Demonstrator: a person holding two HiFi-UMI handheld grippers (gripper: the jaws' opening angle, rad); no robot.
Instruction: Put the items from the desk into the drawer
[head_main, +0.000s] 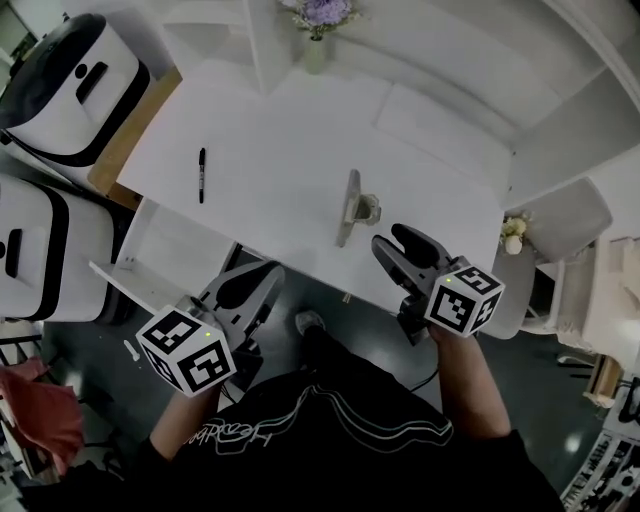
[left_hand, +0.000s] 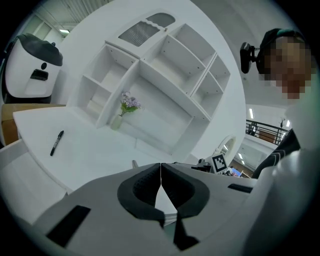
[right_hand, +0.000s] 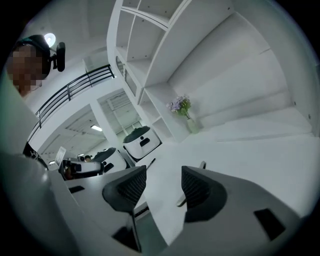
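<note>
A black pen (head_main: 201, 174) lies on the white desk (head_main: 270, 150) toward its left side; it also shows in the left gripper view (left_hand: 56, 143) and the right gripper view (right_hand: 150, 163). A long grey desk tool (head_main: 350, 207) rests near the desk's front edge. A white drawer (head_main: 170, 245) stands open under the desk's left front. My left gripper (head_main: 262, 275) hovers off the front edge beside the drawer, its jaws shut on nothing (left_hand: 160, 170). My right gripper (head_main: 395, 240) is over the front edge just right of the grey tool, open and empty (right_hand: 164, 185).
A vase of purple flowers (head_main: 318, 30) stands at the back of the desk, below a white shelf unit (left_hand: 150, 75). Two white-and-black machines (head_main: 70, 85) sit left of the desk. A white chair (head_main: 560, 230) is at the right.
</note>
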